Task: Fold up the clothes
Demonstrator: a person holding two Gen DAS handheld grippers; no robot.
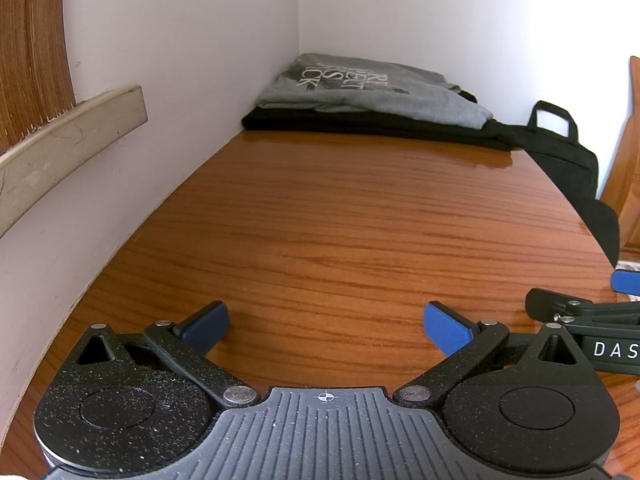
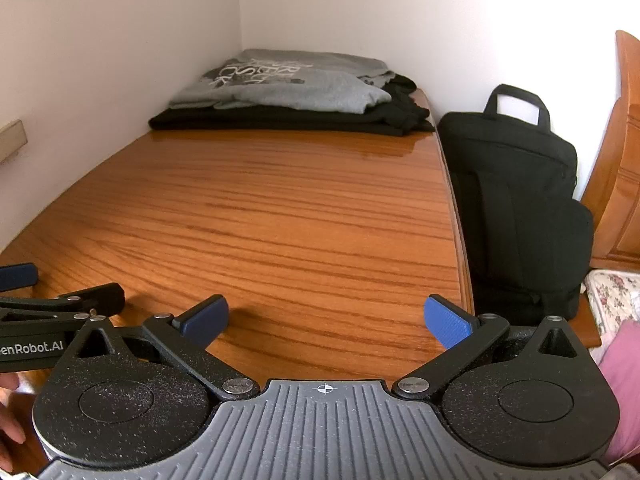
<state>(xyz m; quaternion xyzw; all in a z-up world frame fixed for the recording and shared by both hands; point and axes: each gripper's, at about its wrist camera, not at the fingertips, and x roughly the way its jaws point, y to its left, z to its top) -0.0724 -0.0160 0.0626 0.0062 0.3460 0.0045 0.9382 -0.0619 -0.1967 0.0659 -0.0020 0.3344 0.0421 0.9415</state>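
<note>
Both tongs idle at near edge of the wooden table: left gripper w/ jaws spread wide, nothing between them; right gripper same, wide apart and empty. Clothes sit well apart at far end, in the corner: grey T-shirt on top of black garment, both look already folded. Risks, as I judge: long reach over slick tabletop; a pinch could grab both layers & drag the pile; black fabric overhangs nr the black bag, could slide off that side.
</note>
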